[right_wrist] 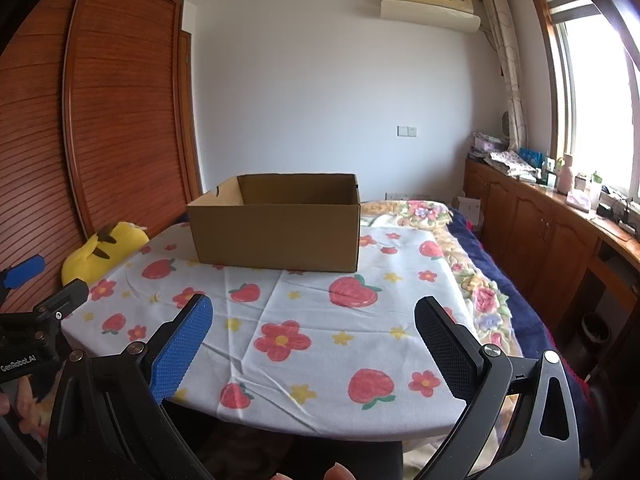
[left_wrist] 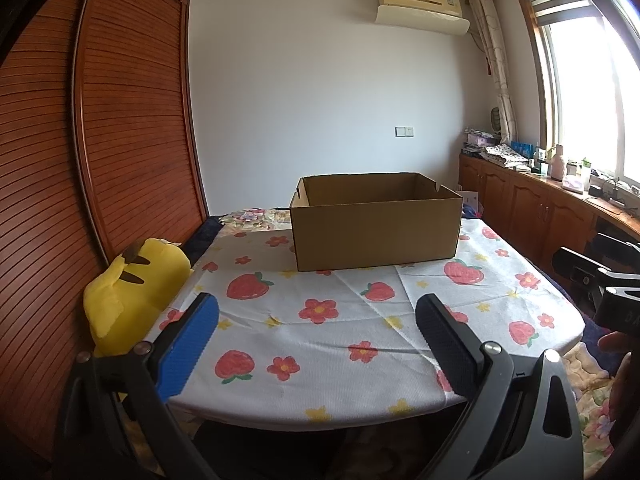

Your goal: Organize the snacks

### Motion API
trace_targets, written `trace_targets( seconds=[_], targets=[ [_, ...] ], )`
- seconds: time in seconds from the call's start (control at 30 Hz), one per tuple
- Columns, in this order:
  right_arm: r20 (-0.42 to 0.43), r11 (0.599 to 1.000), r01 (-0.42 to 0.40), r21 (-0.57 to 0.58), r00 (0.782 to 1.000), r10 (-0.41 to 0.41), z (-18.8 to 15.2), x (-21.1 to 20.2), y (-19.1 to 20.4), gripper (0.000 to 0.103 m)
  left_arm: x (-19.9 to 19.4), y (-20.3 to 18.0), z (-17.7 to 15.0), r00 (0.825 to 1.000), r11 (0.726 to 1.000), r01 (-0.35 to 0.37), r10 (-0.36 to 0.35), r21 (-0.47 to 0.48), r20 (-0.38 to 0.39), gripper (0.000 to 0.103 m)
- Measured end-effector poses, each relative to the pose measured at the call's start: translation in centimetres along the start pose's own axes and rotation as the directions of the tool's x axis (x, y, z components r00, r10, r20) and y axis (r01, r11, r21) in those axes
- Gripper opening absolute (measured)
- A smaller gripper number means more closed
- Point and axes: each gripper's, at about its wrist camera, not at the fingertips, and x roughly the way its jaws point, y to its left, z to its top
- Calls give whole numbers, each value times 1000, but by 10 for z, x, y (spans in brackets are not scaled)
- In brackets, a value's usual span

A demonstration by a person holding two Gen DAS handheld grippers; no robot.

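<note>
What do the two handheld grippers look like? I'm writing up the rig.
Both the left gripper and the right gripper have black frames with silver rivets. Each has two textured fingers, one blue and one black. White "GenRobot.AI" lettering marks the left gripper's body.

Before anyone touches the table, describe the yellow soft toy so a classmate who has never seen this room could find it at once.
Start at the table with the strawberry-and-flower cloth and the open cardboard box on it. Look off the table's left edge, towards the slatted wooden wardrobe. The yellow plush toy sits there, the only bright yellow thing, with dark-tipped ears.
</note>
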Motion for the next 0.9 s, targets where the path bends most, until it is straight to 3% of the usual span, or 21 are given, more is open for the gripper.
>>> trace_targets(
  seconds=[0.9],
  targets=[
    [9,1000,10,6,1000,-10,2,-6,-1,103,-6,0,3,1000,1000,-3,2,2,15,100]
  ],
)
